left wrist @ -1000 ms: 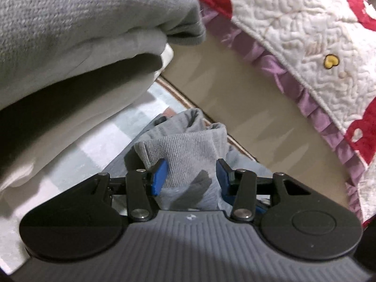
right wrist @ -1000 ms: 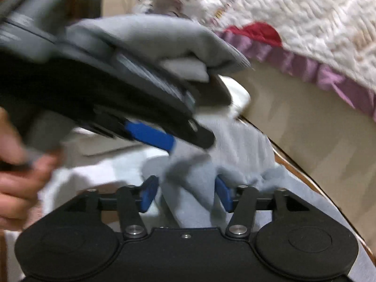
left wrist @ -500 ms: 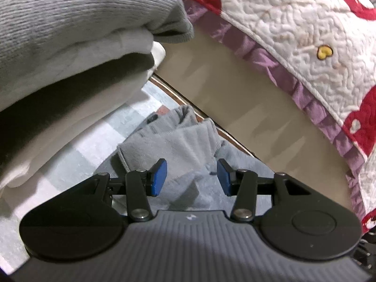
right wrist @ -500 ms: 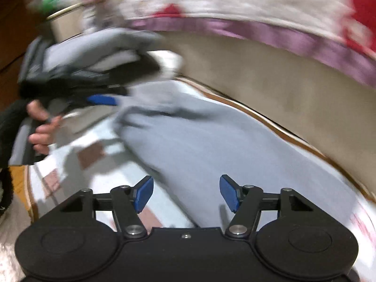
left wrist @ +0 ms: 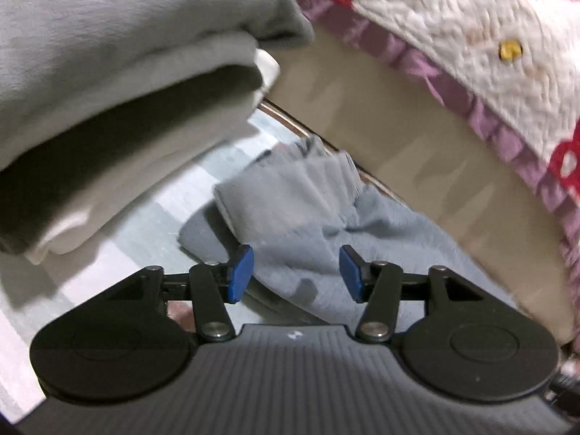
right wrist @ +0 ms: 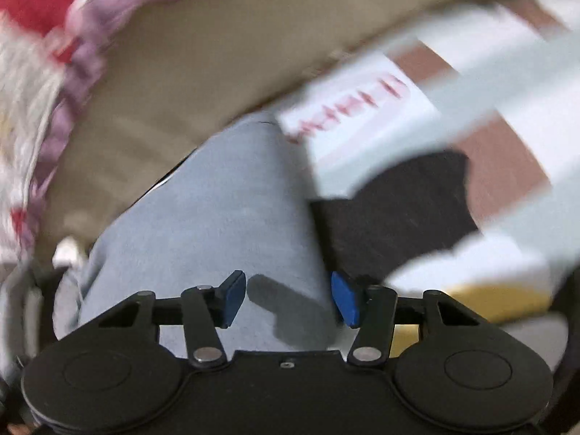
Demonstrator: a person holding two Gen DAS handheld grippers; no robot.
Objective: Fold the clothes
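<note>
The grey garment (left wrist: 311,217) is a soft, pale blue-grey knit, and we see it lying on a checked mat (left wrist: 145,232) on the floor. One end is bunched into several pleats with a ribbed edge turned up; the rest runs flat along the foot of a beige bed base (left wrist: 417,152). In the right wrist view the same cloth (right wrist: 217,217) appears as a smooth, unwrinkled strip, with a dark piece of fabric (right wrist: 395,210) just beside it; that picture is heavily blurred. Our left gripper (left wrist: 296,275) stands with its blue pads parted above the bunched end, nothing between them. Our right gripper (right wrist: 289,299) is likewise spread wide over the flat strip, holding nothing. A stack of folded clothes (left wrist: 119,72) fills the upper left, and a quilted cover (left wrist: 471,36) with a purple frill hangs over the bed base.
</note>
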